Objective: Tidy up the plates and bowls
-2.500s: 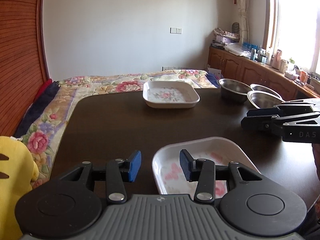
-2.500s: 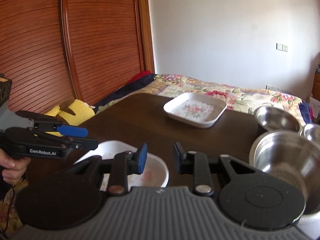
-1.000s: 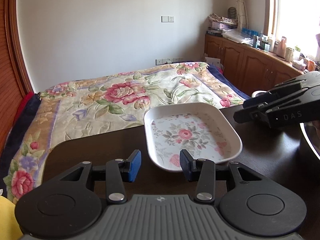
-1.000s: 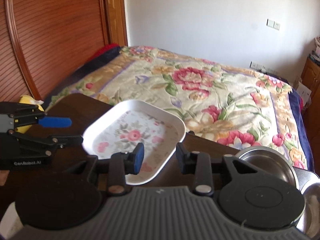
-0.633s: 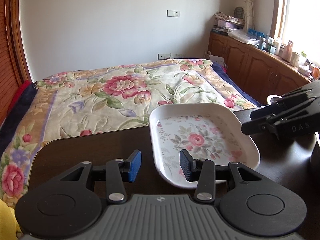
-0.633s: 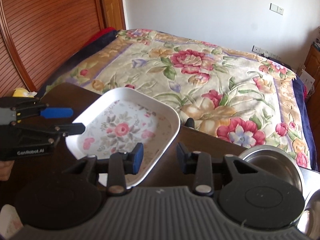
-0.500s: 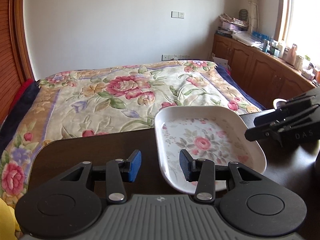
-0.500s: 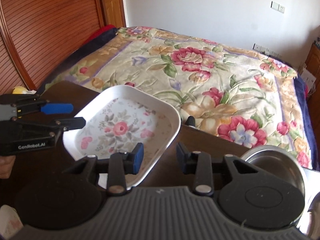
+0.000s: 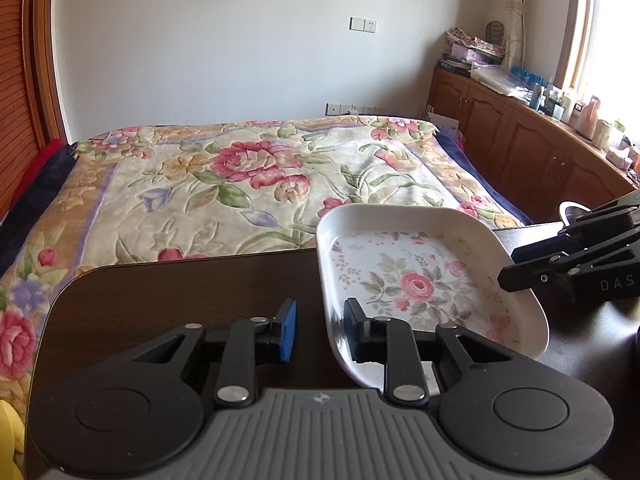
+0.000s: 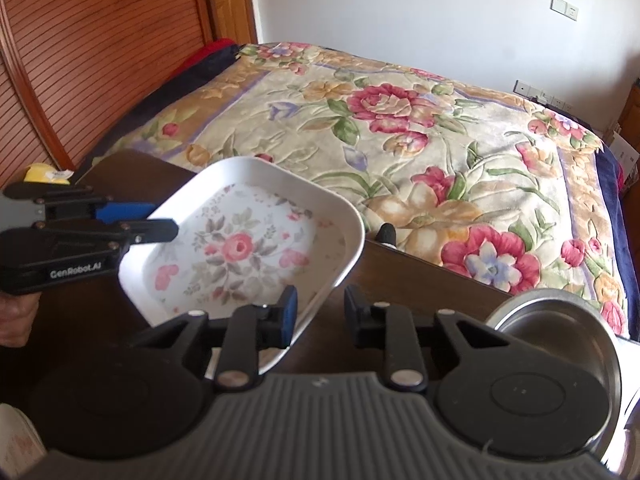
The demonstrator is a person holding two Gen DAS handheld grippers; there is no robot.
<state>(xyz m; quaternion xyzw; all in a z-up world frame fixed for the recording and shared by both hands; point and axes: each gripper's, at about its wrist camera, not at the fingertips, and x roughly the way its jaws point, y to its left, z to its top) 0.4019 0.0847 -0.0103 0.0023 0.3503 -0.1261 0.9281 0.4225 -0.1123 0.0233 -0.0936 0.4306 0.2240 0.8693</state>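
both hand-held grippers, left (image 9: 320, 326) & right (image 10: 318, 312), gape apart astride opposite rims of the floral plate (image 9: 416, 280) w/ nothing clamped, prob. so they lift it level off the bench (image 9: 180, 292).

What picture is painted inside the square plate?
Pink roses with grey-green leaves on white, inside the square plate; the left wrist view shows it best.

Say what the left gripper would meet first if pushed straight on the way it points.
Probably the floral plate's near left rim: the left gripper is open with that rim between its fingers. Depth is unclear.
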